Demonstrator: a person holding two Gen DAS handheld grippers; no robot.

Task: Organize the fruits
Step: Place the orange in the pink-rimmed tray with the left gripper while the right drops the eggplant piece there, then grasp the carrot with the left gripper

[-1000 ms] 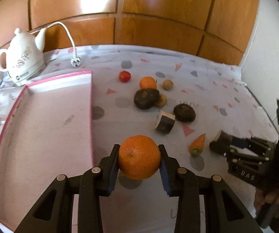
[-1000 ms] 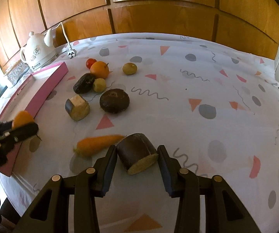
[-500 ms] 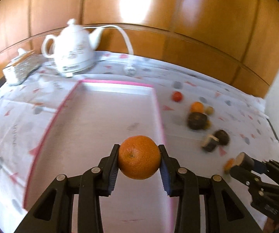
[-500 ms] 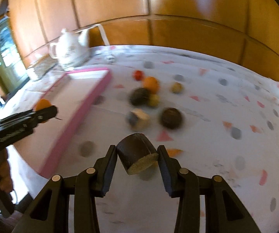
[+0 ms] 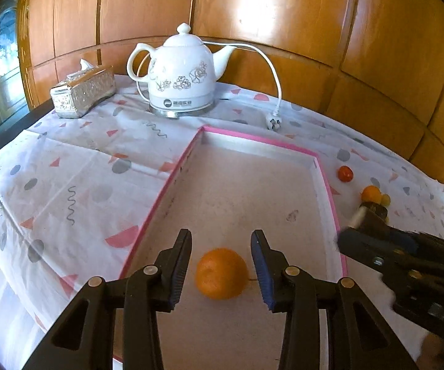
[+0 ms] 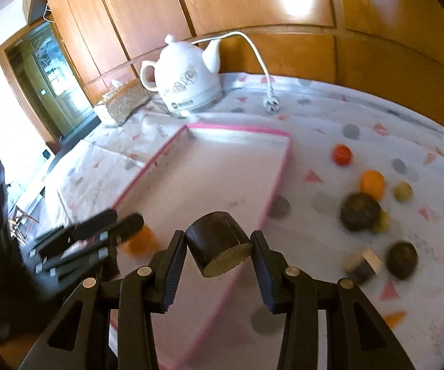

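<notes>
At the far left of the desk (image 5: 67, 166) a silvery tissue box (image 5: 83, 92) is sitting beside the white kettle (image 5: 181, 77), both well clear of the action. Coming inward, the pink-rimmed tray (image 5: 322, 172) is lying open, and the left tool (image 5: 221, 254) is hanging over its near end. Its jaws have just been opening: the orange (image 5: 222, 273) is sitting between them on the tray floor, with a gap showing on either side, so the pads are not pressing it and the fruit is looking released. That one is reading as placed.

Moving right, the right tool (image 6: 218, 254) is hovering by the tray's near right rim, gripping a dark cut fruit piece (image 6: 218, 243) between its pads, pale cut face turned toward the camera and down. The relation that matters now: the tray floor is lying ahead and to the left of that held piece, and the left tool and the orange are occupying the near left part, so the free floor farther in looks the safer drop spot. The right hand is plainly the one nearer the next placement.

Further right on the cloth, the rest are waiting, blurred: a small red fruit (image 6: 341, 154), a small orange fruit (image 6: 372, 182), a yellowish one (image 6: 403, 191), two dark round ones (image 6: 360, 212), a second cut piece (image 6: 363, 263), and an orange sliver at the edge that could be the carrot (image 6: 393, 317)
</notes>
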